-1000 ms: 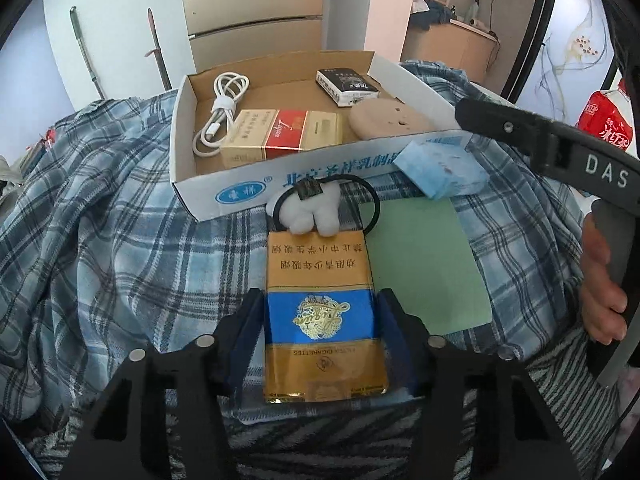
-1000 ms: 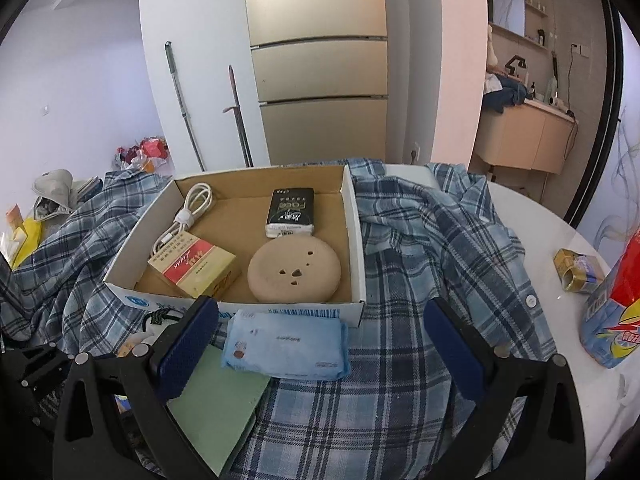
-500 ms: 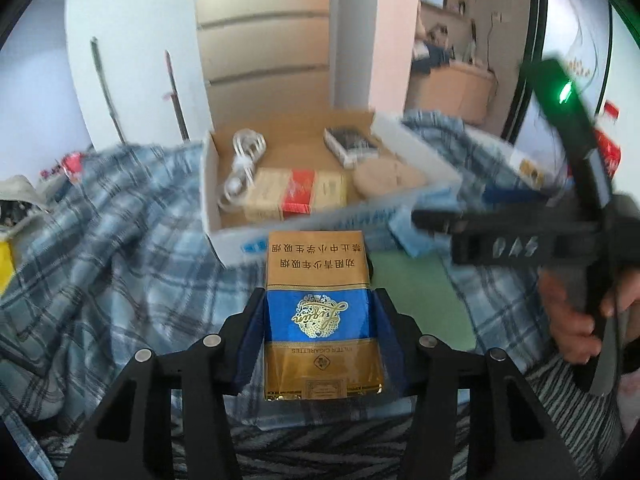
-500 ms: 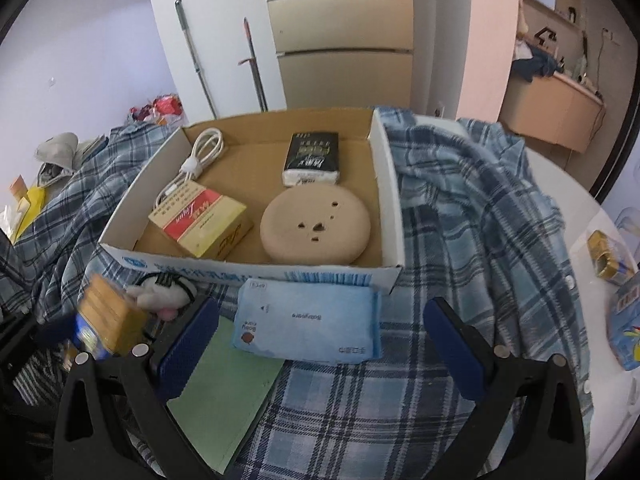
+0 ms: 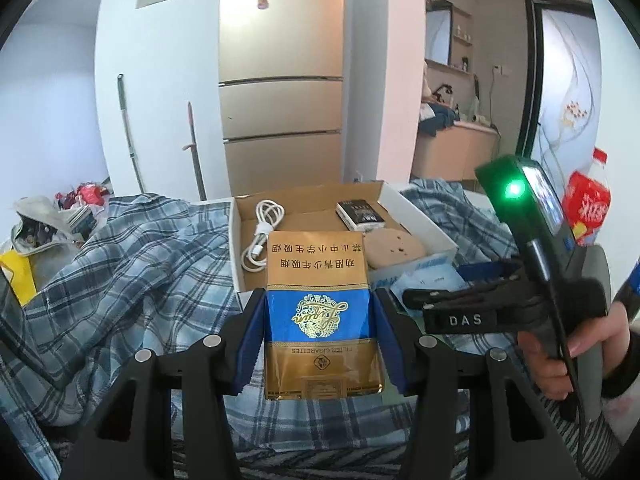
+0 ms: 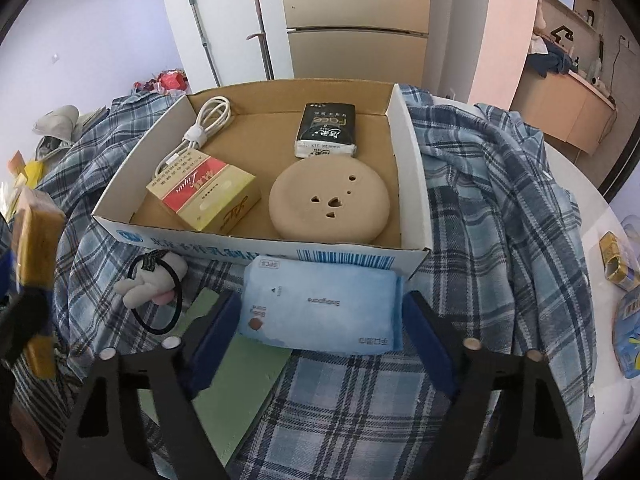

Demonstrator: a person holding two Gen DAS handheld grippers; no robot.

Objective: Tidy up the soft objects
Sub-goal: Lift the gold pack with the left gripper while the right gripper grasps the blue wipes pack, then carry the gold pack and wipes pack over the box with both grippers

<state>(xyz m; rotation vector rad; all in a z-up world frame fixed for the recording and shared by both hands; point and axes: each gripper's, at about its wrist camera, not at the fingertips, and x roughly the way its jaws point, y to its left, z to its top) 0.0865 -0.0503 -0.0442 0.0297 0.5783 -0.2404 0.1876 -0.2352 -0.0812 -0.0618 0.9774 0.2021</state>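
gold fridge, two poles against wall, red-labelled bottle, wooden counter

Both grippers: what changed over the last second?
The left gripper lifted the blue-and-gold cigarette pack off the plaid cloth towards the cardboard box. The right gripper dropped around the blue wipes pack, jaws closing. Box contents and the plush hair tie stayed put.

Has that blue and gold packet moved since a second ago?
Yes. The blue and gold packet has been lifted off the plaid cloth toward the cardboard box.
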